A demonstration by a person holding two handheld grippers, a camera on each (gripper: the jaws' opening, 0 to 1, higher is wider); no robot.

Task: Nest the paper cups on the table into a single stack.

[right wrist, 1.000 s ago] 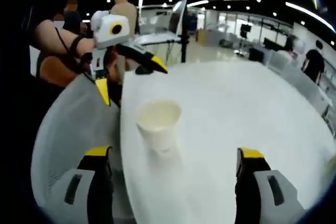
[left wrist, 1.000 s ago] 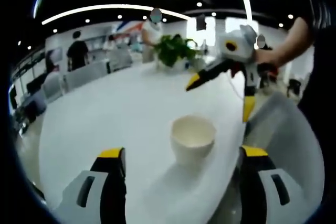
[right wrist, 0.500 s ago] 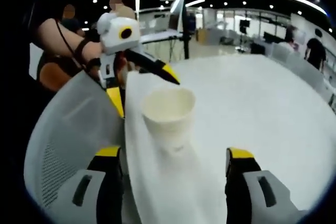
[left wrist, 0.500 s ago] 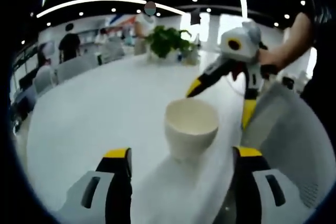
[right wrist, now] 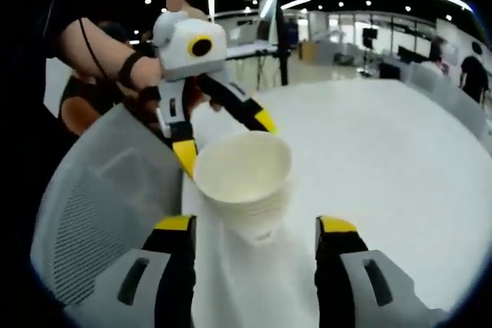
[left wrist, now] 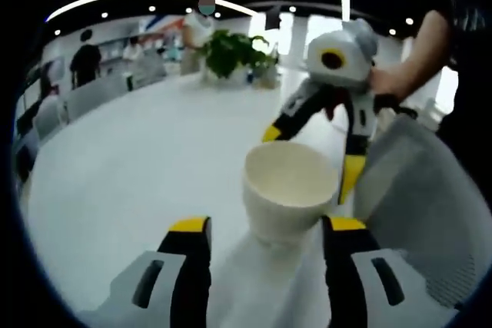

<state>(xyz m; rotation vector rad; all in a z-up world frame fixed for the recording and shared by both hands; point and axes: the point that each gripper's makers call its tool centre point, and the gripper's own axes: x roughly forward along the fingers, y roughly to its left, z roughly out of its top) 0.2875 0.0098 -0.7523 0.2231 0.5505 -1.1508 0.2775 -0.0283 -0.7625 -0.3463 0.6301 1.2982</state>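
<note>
Left gripper: in the left gripper view its two yellow-tipped jaws rise from the bottom edge, spread wide, one each side of the cup base; contact cannot be judged. In the right gripper view it enters from the left, jaws parted, tips near the cup rim.

Cream paper cup: upright on the white tabletop, near the table edge, mouth open and empty. In the right gripper view faint stepped rims show low on its wall, so it may be several nested cups; cannot tell for certain.

Right gripper: in its own view the jaws are wide apart, flanking the lower part of the cup, nothing clamped. In the left gripper view it comes in from the right, held by a person's hand, jaws apart, one tip just behind the cup rim, the other to the right of the cup.

White tabletop: broad, pale.

Grey mesh chair back: just past the table edge, beside the cup.

Green potted plant: at the far end of the table.
</note>
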